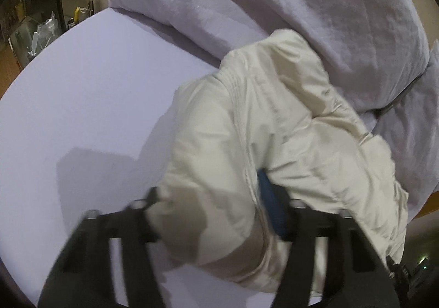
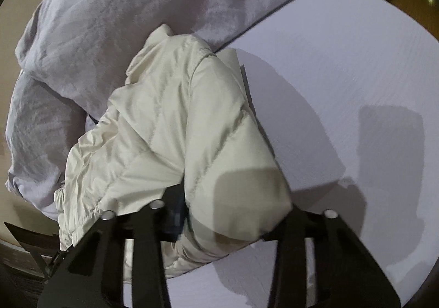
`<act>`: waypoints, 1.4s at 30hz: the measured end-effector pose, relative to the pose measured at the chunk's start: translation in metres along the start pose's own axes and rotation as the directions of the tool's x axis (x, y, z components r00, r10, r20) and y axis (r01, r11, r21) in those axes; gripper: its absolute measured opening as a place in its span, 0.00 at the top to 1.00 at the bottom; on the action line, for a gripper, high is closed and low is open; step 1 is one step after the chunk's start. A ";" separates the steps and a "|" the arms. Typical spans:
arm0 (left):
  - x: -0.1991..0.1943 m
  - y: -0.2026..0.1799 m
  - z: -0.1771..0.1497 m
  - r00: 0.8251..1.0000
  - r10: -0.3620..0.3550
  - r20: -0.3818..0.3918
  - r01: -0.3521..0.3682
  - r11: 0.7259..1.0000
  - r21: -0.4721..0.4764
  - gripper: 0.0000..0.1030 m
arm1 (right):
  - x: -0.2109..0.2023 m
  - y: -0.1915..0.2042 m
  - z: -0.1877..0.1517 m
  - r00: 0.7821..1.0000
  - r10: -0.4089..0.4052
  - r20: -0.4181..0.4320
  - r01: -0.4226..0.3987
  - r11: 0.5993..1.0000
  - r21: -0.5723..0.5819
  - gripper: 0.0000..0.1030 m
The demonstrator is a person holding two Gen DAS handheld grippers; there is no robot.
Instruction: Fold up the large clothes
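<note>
Here we are over the bed (image 1: 82, 94), lilac sheet stretched flat, and the cream padded jacket (image 1: 274, 121) lies bunched on it, its far end pushed up against the crumpled duvet (image 1: 274, 0) at the head. In the left wrist view the left tongs (image 1: 219, 214) straddle a thick puffy roll of the jacket, one finger (image 1: 145, 214) on the outer side and the blue-padded one pressing into the fabric on the other, so I call that clamped on the jacket. The right wrist view tells the same story from the other side: the right tongs (image 2: 227, 214) bracket another fat fold of the jacket (image 2: 170, 116), the fabric bulging between both fingers, gripped by the look of it. Both pictures are a little smeared near the fingers, so exactly how deep the pads bite I cannot tell. As for progress: this reads as an early or middle stage. The garment is gathered lengthwise into a lumpy bundle, a gathered hem or cuff trailing toward the near edge of the bed, and nothing here is a flat, squared package yet. Still to come, in my judgement, are laying it out smooth, bringing the sleeves in, and doubling it over neatly.
</note>
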State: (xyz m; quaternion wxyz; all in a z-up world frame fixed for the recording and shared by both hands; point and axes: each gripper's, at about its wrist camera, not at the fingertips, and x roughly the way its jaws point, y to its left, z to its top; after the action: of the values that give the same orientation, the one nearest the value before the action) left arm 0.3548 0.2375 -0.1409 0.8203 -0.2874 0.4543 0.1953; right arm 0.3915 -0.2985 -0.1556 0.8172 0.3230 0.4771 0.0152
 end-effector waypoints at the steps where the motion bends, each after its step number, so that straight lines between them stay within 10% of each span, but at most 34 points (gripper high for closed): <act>1: -0.004 0.001 -0.001 1.000 -0.008 0.006 0.008 1.000 -0.001 0.64 | -0.005 0.002 -0.001 1.000 -0.002 0.005 0.002 1.000 -0.006 0.70; 23: -0.118 0.133 -0.089 0.999 -0.042 0.021 0.041 0.999 0.036 0.70 | -0.101 -0.002 -0.135 1.000 0.022 -0.019 -0.024 0.993 -0.112 0.71; 34: -0.110 0.140 -0.092 0.999 0.047 0.014 -0.047 0.999 -0.003 0.34 | -0.139 0.021 -0.133 0.964 -0.196 0.177 0.234 0.945 -0.227 0.34; 42: -0.100 0.143 -0.087 1.000 0.025 0.004 -0.024 0.999 -0.048 0.23 | -0.126 0.070 -0.137 0.980 -0.122 0.160 0.173 0.915 -0.363 0.34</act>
State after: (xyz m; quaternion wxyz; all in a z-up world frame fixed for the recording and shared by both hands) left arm 0.1656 0.2838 -0.1337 0.8118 -0.3009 0.4512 0.2167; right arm 0.2343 -0.2147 -0.0663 0.8928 0.1239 0.4326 0.0226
